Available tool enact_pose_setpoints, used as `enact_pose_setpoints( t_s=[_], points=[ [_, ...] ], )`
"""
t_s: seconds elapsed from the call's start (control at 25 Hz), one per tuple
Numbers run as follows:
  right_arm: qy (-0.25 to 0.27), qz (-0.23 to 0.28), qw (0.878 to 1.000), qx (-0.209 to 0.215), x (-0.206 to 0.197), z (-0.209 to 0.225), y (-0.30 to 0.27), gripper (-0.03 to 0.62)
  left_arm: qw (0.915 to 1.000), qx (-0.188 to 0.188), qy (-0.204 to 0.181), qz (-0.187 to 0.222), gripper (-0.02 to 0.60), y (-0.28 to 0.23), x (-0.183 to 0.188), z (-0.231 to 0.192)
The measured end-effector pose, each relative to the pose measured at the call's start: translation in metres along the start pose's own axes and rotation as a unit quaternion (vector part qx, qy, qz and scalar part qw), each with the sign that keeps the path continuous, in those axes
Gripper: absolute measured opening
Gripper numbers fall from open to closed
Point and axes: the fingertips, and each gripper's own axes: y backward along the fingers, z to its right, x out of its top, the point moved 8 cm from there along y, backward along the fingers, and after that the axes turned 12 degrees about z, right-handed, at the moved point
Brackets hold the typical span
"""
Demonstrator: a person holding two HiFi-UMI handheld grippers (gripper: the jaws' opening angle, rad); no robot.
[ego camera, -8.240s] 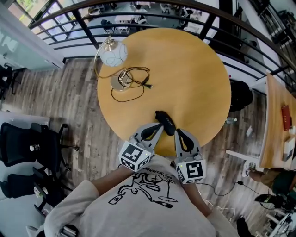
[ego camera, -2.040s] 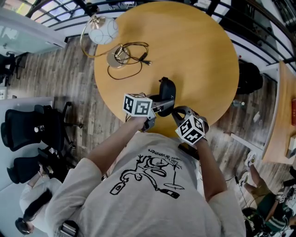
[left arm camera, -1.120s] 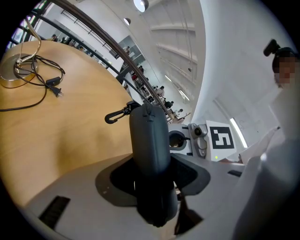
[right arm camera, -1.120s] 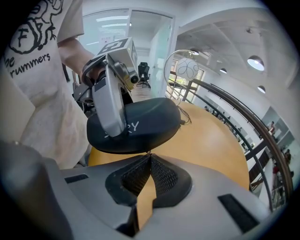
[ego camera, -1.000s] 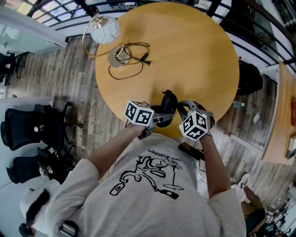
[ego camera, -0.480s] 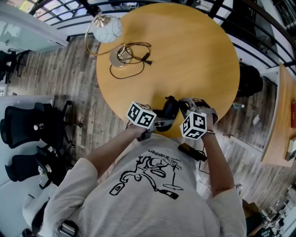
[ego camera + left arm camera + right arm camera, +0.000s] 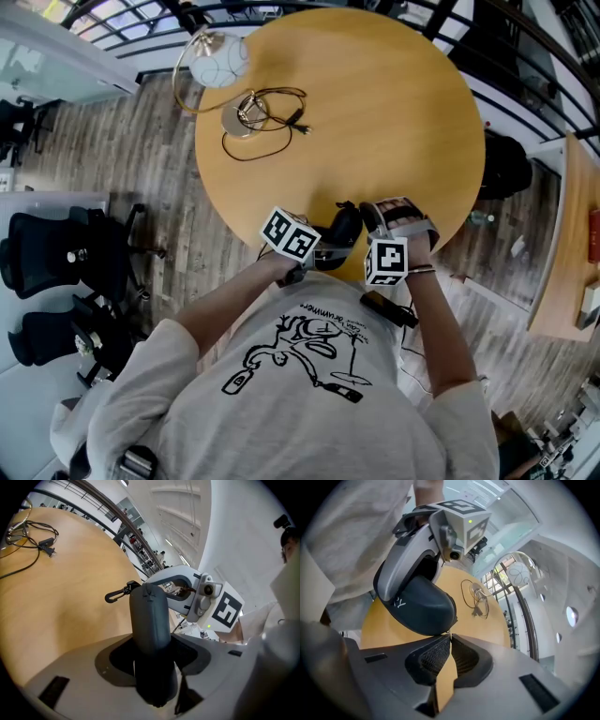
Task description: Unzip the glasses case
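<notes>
Looking down on a round table point(image 7: 403, 122) with a railing point(image 7: 525, 80) curving behind it. At the far left edge, a lamp point(image 7: 223, 64), plus a cable point(image 7: 277, 108) tangled just beside its base, toward the middle. At the near edge, right in front of the person point(image 7: 300, 394), the glasses case point(image 7: 343, 228), wedged between the jaws of the left gripper point(image 7: 325, 253), with the clip point(image 7: 117, 594) end pointing away across the table. Just right of the case, the right gripper point(image 7: 373, 214), tips pinched together right at the case's far end. Can't tell whether the case touches the tabletop. Off on the floor point(image 7: 169, 187) to the left, office chairs point(image 7: 56, 272). Well apart on the right, another table point(image 7: 562, 253).
</notes>
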Motion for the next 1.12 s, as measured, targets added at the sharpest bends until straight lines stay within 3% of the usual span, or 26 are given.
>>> enact_pose_setpoints(
  t_s=[0.2, 0.44, 0.6, 0.76, 1.12],
  points=[
    [-0.15, -0.021, 0.988, 0.006, -0.022, -0.001, -0.006, 0.026, 0.9993, 0.035, -0.001, 0.012, 0.236, -0.005, -0.002, -0.023],
    [-0.293, -0.012, 0.956, 0.012, -0.025, -0.013, -0.003, 0.026, 0.9953, 0.096, -0.007, 0.012, 0.247, -0.024, 0.001, -0.066],
    [-0.337, 0.007, 0.941, 0.021, -0.014, -0.023, -0.002, 0.026, 0.9932, 0.116, -0.009, -0.01, 0.249, -0.043, 0.001, -0.095],
    [-0.369, 0.033, 0.928, 0.027, -0.005, -0.029, 0.0, 0.026, 0.9921, 0.125, -0.012, -0.005, 0.256, -0.057, 0.006, -0.109],
    [-0.381, 0.052, 0.923, 0.008, -0.003, -0.028, 0.009, 0.026, 0.9884, 0.148, -0.033, -0.008, 0.268, -0.065, 0.007, -0.116]
  ],
)
